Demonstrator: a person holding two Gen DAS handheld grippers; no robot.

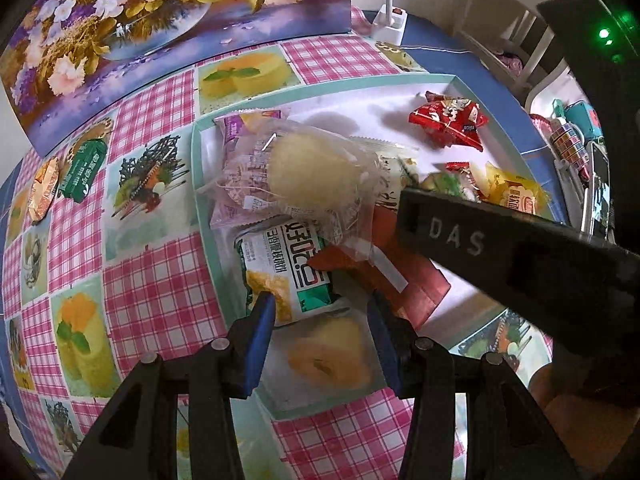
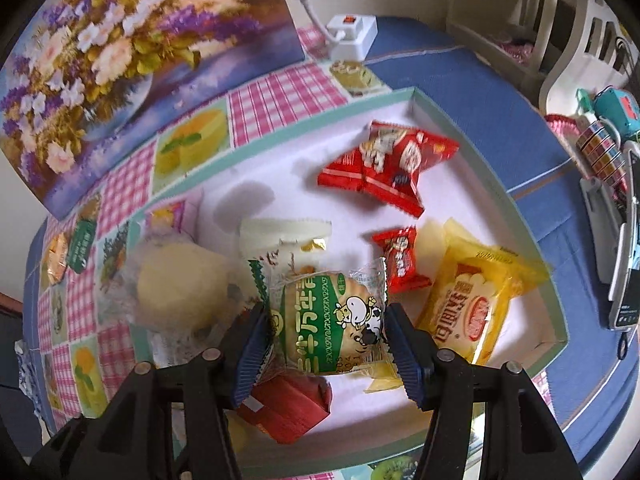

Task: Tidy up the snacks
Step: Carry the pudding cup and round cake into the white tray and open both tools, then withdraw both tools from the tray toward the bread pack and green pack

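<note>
A teal-rimmed white tray holds several snack packets. My left gripper hangs over the tray's near corner, shut on a clear-wrapped yellow cake. Just beyond its fingertips lies a green-and-white packet, with a round cake in clear wrap behind that. My right gripper is shut on a green packet with a cow on it, its pads pressing both sides. That gripper's black housing crosses the right of the left wrist view.
In the tray lie red packets, a small red packet, a yellow packet and a red box. A green packet lies left of the tray on the checked cloth. A flower painting and power strip stand behind.
</note>
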